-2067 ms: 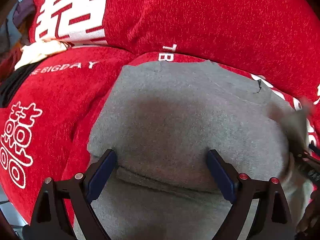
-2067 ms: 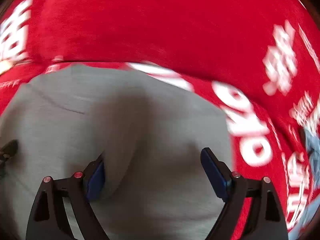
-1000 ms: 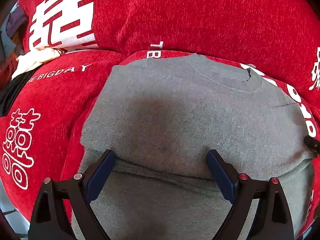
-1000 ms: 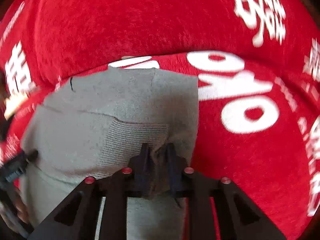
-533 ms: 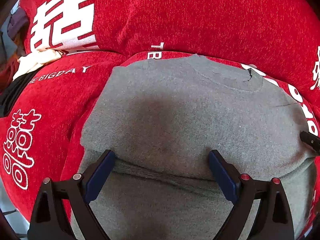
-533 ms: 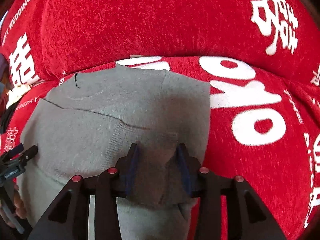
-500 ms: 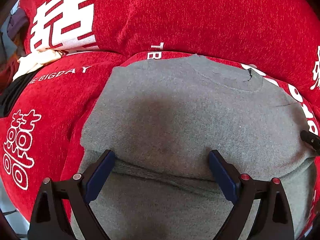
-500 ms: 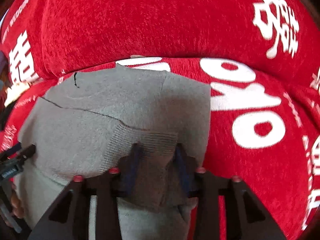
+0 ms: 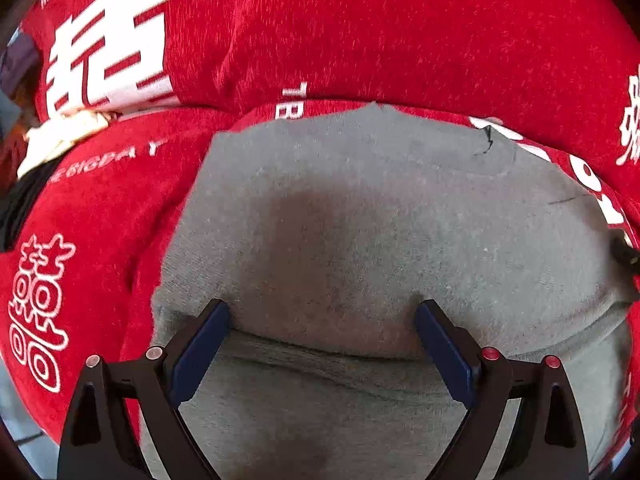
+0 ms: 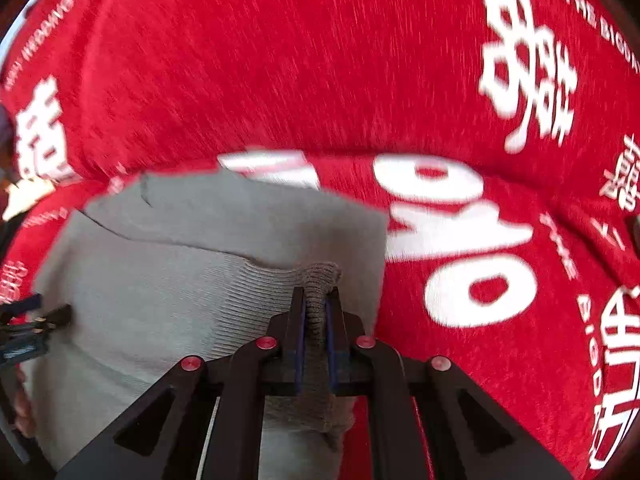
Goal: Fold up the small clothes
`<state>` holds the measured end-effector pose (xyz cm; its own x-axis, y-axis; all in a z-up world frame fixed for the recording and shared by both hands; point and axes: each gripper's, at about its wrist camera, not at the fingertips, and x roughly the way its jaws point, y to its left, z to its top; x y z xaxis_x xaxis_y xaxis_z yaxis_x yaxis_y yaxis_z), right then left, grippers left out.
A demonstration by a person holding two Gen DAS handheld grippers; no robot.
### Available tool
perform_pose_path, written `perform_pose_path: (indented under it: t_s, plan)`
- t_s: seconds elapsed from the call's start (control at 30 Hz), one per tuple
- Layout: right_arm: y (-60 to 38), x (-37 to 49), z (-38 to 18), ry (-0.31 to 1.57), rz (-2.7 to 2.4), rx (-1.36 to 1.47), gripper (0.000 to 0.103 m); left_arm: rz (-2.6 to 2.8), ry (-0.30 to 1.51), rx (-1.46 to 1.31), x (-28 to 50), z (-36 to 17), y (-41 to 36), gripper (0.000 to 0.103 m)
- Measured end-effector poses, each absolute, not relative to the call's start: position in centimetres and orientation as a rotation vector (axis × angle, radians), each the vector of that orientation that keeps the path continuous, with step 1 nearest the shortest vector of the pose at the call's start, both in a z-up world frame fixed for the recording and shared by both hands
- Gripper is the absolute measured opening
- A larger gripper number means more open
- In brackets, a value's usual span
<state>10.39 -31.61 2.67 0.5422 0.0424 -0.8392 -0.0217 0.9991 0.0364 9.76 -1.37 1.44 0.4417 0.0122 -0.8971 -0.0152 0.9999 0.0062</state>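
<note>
From the left wrist, a grey knit garment (image 9: 360, 220) lies spread on a red cover (image 9: 380, 32) printed with white characters. The left gripper (image 9: 322, 312) stands wide apart, its blue pads pressing down on the cloth at a fold line, nothing pinched between them. Some cream fabric (image 9: 60, 136) sits at the far left edge.

From the right wrist, the right gripper (image 10: 316, 300) is closing tight on a bunched ribbed edge (image 10: 320, 276) of the grey garment, cloth gripped between its pads. The garment's right side borders the red cover.
</note>
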Motion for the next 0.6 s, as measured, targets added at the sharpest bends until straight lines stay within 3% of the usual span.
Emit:
perform_pose_path:
  t_s: [0.17,0.23,0.4,0.5,0.6]
  plan:
    - [-33.3,8.7,3.9,0.945,-0.039,0.09,0.053,0.028,1.039,-0.058,10.1,4.1,0.4,0.095]
    - [-33.0,7.6,5.6,0.882,-0.049,0.114,0.059,0.034,1.061,-0.074,11.4,4.0,0.6,0.095]
    - [-25.2,7.9,4.4,0.965,0.083,-0.018,0.063,-0.013,1.185,-0.012,13.4,0.2,-1.2,0.097]
    - [-22.6,8.6,1.1,1.068,0.062,-0.114,0.066,0.004,1.17,0.008,12.3,0.7,-0.6,0.1]
    - [-23.3,7.6,2.6,1.074,-0.016,-0.076,0.066,-0.003,1.115,-0.057,9.6,3.1,1.3,0.1]
